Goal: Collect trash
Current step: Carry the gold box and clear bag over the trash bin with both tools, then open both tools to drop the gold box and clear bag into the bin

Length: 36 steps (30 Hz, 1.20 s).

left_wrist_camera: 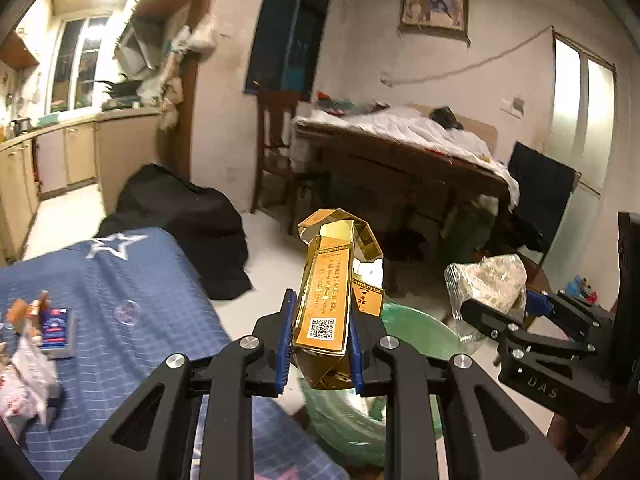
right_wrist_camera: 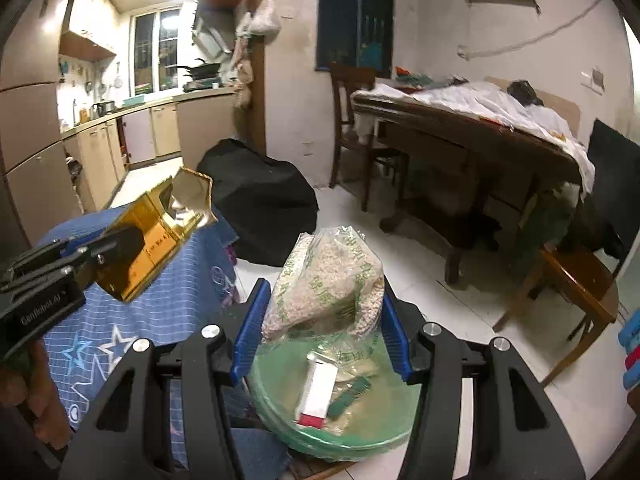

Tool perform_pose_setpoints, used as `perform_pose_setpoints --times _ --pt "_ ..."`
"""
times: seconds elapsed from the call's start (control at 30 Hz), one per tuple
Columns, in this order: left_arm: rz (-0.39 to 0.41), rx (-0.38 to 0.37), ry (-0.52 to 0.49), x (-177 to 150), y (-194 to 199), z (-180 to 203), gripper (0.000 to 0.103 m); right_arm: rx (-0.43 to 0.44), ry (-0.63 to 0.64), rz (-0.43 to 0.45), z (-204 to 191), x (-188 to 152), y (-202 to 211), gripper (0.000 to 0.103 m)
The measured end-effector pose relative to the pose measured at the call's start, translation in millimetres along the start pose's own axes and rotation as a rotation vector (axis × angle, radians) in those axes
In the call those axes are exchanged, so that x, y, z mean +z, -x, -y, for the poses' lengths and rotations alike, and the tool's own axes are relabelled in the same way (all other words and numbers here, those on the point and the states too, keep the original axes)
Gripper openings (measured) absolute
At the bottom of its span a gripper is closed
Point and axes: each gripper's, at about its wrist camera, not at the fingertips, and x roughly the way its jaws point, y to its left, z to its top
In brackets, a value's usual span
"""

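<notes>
Above the green-lined bin [right_wrist_camera: 352, 424] just off the worktop's [left_wrist_camera: 132, 280] near corner, the left tool [left_wrist_camera: 319, 340] clamps a gold carton [left_wrist_camera: 324, 308] and the right tool [right_wrist_camera: 320, 332] pinches a pellet bag [right_wrist_camera: 328, 280], both seemingly poised for dropping in.

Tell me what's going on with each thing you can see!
Crumpled gold cardboard box: squeezed in left gripper, flap open.
Clear plastic bag of white pellets: pinched in right gripper, above bin.
Green-lined trash bin: open, already holding a white-and-red box.
</notes>
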Motion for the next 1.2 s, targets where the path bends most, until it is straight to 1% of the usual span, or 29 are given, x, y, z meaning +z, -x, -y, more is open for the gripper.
perform_pose_setpoints --times 0.17,0.4,0.53,0.6,0.7,0.83,0.93,1.2 --pt "-0.086 -0.044 -0.019 -4 -41 22 0.024 -0.010 -0.038 -0.059 26 -1 -9 0.051" --pt "-0.199 -0.083 -0.038 -7 -92 43 0.024 0.025 -0.094 -0.197 64 -2 -37 0.051" --pt "-0.272 -0.088 -0.045 -13 -120 49 0.024 0.073 -0.131 -0.272 77 -6 -54 0.051" --pt "-0.296 -0.085 -0.051 -17 -130 50 0.024 0.094 -0.146 -0.298 80 -8 -61 0.051" --pt "-0.339 -0.079 -0.060 -26 -146 51 0.024 0.101 -0.144 -0.324 87 -12 -70 0.051" --pt "-0.371 -0.071 -0.061 -35 -163 52 0.024 0.110 -0.145 -0.361 90 -20 -81 0.051" --pt "-0.380 -0.065 -0.063 -39 -170 52 0.024 0.113 -0.146 -0.369 91 -23 -84 0.051" --pt "-0.383 -0.061 -0.058 -46 -171 50 0.024 0.120 -0.152 -0.372 96 -24 -87 0.052"
